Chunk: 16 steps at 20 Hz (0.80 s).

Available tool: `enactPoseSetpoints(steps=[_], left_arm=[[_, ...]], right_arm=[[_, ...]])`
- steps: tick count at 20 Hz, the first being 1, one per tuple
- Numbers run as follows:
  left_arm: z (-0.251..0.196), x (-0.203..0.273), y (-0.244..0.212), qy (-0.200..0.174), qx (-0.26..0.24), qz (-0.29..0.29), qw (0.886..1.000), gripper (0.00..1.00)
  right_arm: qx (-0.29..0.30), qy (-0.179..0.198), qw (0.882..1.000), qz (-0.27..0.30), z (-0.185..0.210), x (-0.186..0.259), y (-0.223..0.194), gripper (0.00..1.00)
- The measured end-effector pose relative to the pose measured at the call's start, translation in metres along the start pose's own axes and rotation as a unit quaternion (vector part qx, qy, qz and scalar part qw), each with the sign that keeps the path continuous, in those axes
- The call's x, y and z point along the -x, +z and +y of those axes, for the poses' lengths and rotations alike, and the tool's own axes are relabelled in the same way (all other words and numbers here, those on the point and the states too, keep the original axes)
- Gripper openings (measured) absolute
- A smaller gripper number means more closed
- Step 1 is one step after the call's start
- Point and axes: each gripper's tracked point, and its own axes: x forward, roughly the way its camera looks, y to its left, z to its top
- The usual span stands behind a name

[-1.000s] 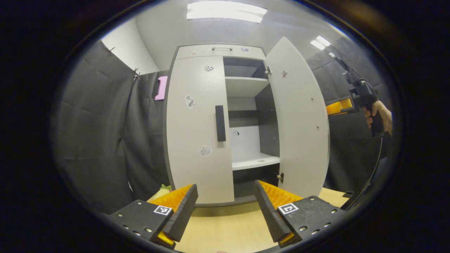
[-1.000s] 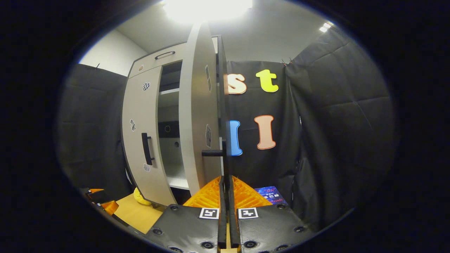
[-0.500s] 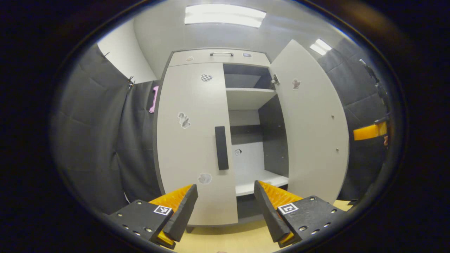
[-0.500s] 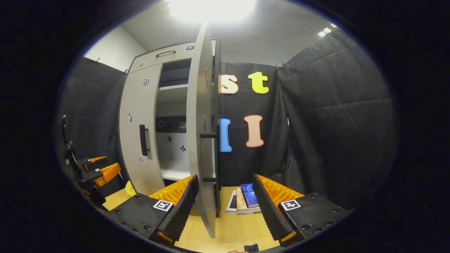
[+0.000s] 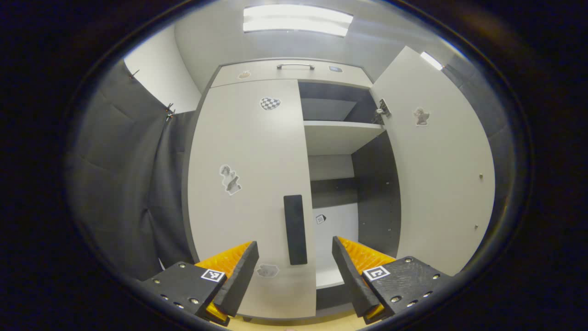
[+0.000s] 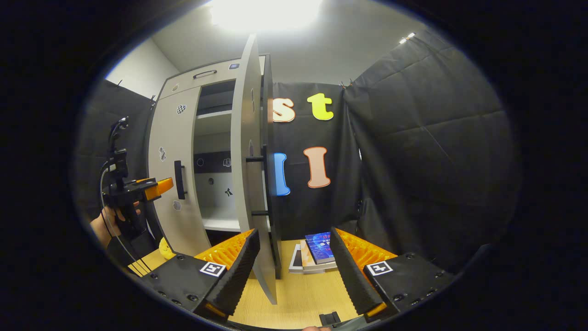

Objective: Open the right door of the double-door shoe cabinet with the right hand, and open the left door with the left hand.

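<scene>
1. A pale double-door shoe cabinet is shown head-on in the left gripper view. Its left door is seen closed, while its right door is swung wide, toward 3 o'clock.
2. A dark vertical handle is mounted on the left door's inner edge, at about 6 o'clock from the picture's centre.
3. The left gripper is held with its jaws spread wide and nothing between them. The handle is framed by the gap, but whether it is yet between the fingers cannot be told.
4. In the right gripper view the right door is seen edge-on, with its own handle at 10 o'clock of centre. The right gripper is also held wide apart and empty, the door's lower edge lying between its fingers from this angle.
5. A stack of books is seen on the wooden table beyond the right door.
6. Risk: the handle is slim and sits close against the door face, so closing too early could mean a pinch on air or a finger striking the panel.
7. Risk: a straight pull, rather than an arc around the hinge at 9 o'clock, could cause the handle to slip free.
8. Risk: the released right door could drift back.
</scene>
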Motion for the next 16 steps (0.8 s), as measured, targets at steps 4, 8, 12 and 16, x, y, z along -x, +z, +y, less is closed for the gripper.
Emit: enactPoseSetpoints(steps=[4,8,12,16], left_arm=[[0.006,-0.003,-0.006,0.015,-0.002,0.02,1.0,0.93],[0.005,-0.004,-0.01,0.034,0.028,0.034,0.998,0.94],[-0.003,-0.003,-0.013,0.031,0.051,0.051,0.997,0.93],[0.0,-0.002,-0.019,0.031,0.044,0.067,0.996,0.77]], right_arm=[[0.012,-0.018,1.0,-0.004,-0.012,0.003,0.0,0.95],[-0.008,-0.02,1.0,0.013,-0.011,0.008,-0.01,0.95],[0.0,-0.026,0.999,0.019,-0.019,0.012,-0.014,0.95],[0.005,-0.026,1.0,0.016,-0.021,0.011,-0.013,0.95]])
